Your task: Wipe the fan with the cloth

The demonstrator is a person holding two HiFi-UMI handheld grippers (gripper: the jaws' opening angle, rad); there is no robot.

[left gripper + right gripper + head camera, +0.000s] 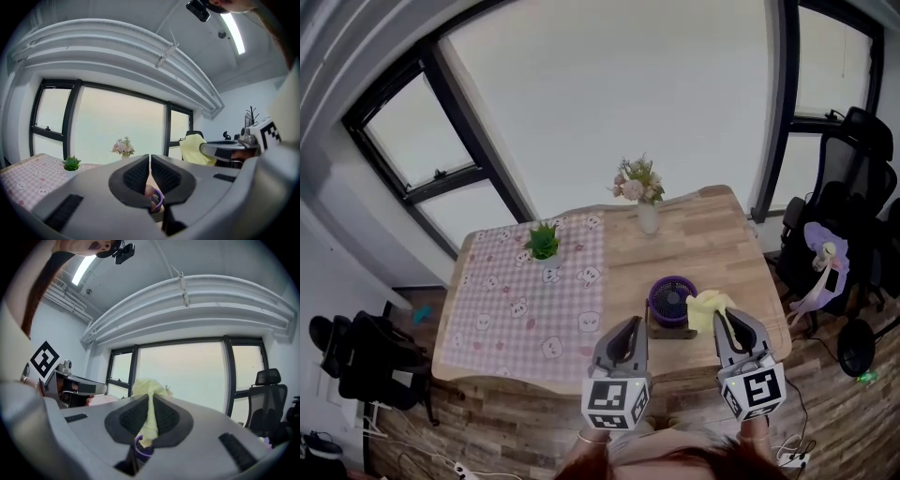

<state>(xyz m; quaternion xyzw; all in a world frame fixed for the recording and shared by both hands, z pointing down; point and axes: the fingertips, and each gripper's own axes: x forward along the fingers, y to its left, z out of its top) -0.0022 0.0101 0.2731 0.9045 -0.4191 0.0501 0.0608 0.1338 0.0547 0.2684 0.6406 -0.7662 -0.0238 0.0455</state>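
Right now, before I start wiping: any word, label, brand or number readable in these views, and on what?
No readable text in any view.
On the left tool, the marker cube: black-and-white square pattern, no letters or digits.
On the right tool, the marker cube: same kind of pattern.
The fan, cloth and tablecloth: no print; the tablecloth shows only small animal figures.

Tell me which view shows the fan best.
The head view: the fan stands in plain sight on the table. The left gripper view and right gripper view each show only a purple sliver below the jaws.
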